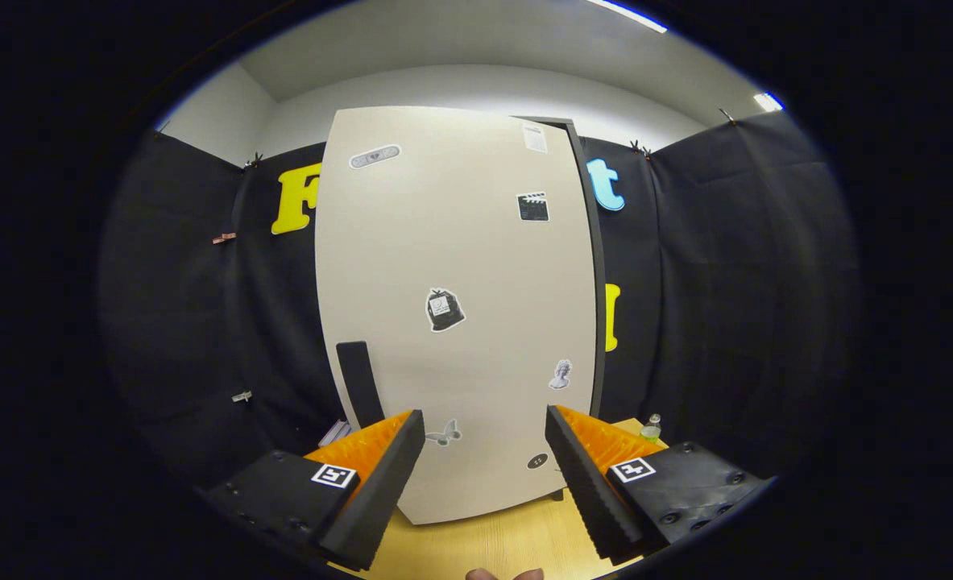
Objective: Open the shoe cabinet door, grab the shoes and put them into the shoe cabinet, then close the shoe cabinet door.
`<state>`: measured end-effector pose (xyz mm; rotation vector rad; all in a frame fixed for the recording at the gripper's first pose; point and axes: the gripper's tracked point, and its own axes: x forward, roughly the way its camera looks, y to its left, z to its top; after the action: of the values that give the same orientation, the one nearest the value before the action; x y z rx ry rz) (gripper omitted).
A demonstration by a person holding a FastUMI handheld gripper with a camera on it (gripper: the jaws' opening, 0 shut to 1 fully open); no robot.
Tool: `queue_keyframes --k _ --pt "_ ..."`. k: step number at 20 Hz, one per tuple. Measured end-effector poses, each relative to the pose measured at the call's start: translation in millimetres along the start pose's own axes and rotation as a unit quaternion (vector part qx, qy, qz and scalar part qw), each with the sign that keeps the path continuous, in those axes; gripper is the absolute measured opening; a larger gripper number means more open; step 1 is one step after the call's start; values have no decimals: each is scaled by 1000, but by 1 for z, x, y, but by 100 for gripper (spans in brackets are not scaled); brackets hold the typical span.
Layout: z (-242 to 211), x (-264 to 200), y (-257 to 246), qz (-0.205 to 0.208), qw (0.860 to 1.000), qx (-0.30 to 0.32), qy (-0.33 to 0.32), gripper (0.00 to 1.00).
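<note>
Booth, wood floor [476, 548]; shoe cabinet door [456, 322] shut, gripper [484, 451] spread, empty, facing it. Opening or just closed; unclear. Dark handle [359, 383] just beyond left finger.

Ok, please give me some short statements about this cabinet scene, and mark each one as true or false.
1. The tall beige shoe cabinet door is shut. True.
2. The hand-held gripper is shut on the black vertical handle. False: its fingers are open and hold nothing; the handle is beyond them.
3. Several small stickers are on the door. True.
4. The cabinet stands on a carpet. False: it stands on a light wooden surface.
5. A small clear bottle with green liquid stands beside the cabinet. True.
</note>
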<state>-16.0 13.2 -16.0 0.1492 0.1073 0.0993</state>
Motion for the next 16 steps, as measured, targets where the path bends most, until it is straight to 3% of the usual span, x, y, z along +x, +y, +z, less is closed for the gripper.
queue_keyframes --k 16 --pt "11 5 1 2 1000 -5 -7 98"
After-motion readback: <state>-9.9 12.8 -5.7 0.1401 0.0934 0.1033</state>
